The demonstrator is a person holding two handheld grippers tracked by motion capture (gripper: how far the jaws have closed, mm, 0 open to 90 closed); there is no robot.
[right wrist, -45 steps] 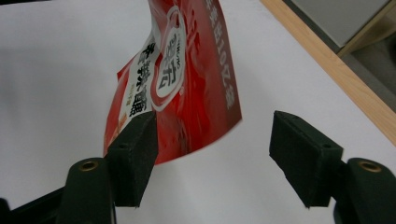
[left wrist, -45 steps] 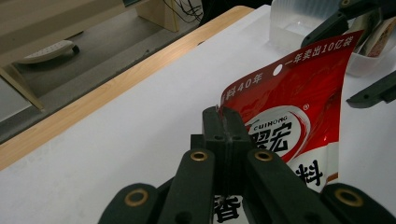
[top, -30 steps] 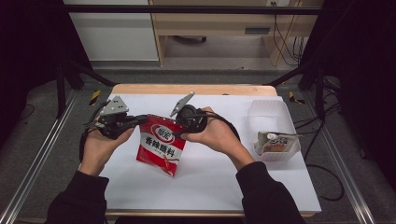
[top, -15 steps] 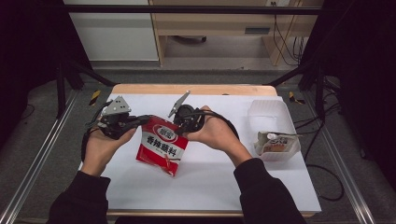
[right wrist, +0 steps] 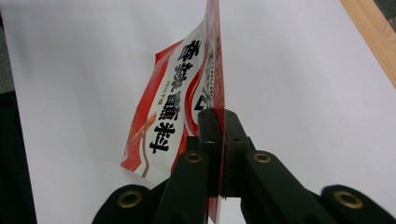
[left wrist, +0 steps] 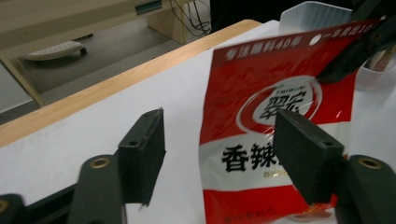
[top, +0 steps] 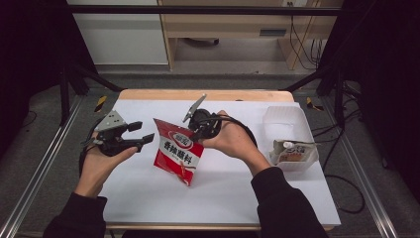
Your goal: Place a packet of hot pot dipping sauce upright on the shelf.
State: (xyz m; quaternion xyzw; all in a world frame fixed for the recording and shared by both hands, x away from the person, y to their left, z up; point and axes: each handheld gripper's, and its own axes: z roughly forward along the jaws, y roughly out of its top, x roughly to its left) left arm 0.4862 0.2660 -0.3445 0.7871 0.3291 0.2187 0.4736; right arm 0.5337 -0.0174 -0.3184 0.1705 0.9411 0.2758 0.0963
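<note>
My right tool [top: 198, 130] is clamped on the top edge of the red seasoning packet [top: 177, 151], its two black jaws pressed flat together with the thin foil between them, as the right gripper view shows from just behind the pinch [right wrist: 218, 122]. The packet hangs from that grip, tilted, with its lower corner down at the white sheet [top: 223, 193] that covers the counter [top: 208, 94]; whether the corner actually touches the sheet I cannot tell. My left tool [top: 139, 133] sits just beside the packet's left edge, apart from it, with its jaws spread wide. In the left gripper view [left wrist: 219, 154] the packet's printed face stands beyond the two pads, partly behind the right-hand one, and the other tool's dark jaw bites its upper corner. Farther out, toward the right side of the counter, a clear plastic container [top: 289, 144] rests on the sheet with some small packaged item inside, well apart from the packet. My hands [top: 233, 141] grip the tools' bodies from below, dark sleeves [top: 285, 203] trailing back.
</note>
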